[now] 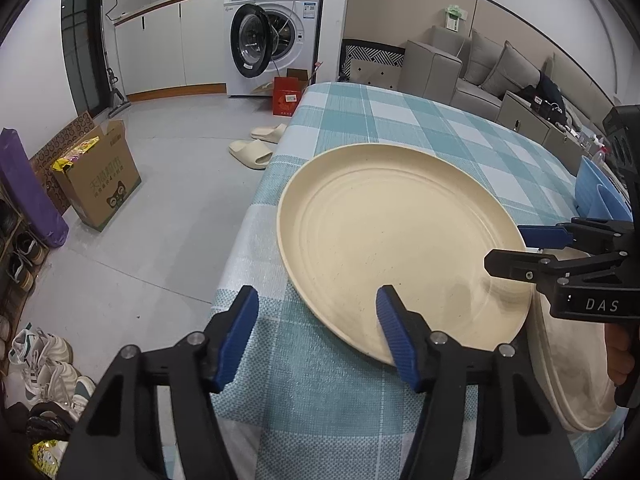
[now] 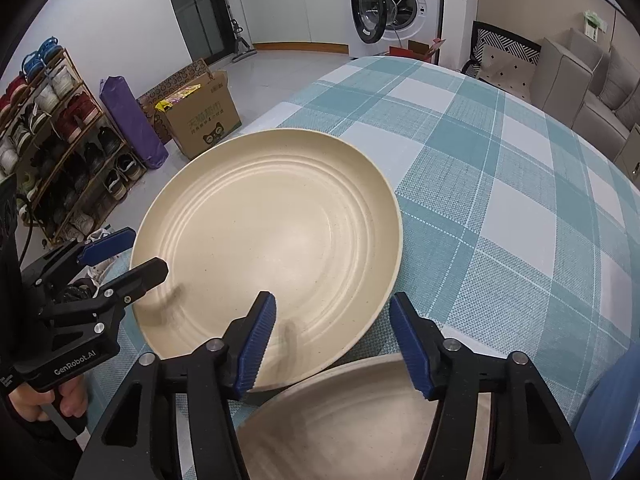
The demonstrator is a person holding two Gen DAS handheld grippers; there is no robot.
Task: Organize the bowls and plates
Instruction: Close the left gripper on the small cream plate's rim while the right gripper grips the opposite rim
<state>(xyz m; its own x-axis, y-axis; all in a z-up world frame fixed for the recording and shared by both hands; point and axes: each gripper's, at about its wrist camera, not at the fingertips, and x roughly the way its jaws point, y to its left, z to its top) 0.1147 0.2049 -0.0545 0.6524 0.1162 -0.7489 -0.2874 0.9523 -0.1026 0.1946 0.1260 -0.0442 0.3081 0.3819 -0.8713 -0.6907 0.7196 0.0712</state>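
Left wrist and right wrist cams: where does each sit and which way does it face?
Left wrist: on the left hand-held gripper, open, looking along the checked table at the cream plate; the right hand-held gripper enters from the right.
Right wrist: on the right hand-held gripper, open, facing the same plate, a second plate below; the left one at left.
Shared: plate, table, washing machine.

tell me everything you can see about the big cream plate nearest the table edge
The cream plate is round and shallow, with a raised rim, concentric ridges and fine dark specks; it looks like matte plastic or wheat-straw ware. It is empty and seems to lie flat on the checked tablecloth near the table's edge. Its near rim overlaps a second cream plate. The open left gripper and open right gripper straddle its rim; contact is unclear.
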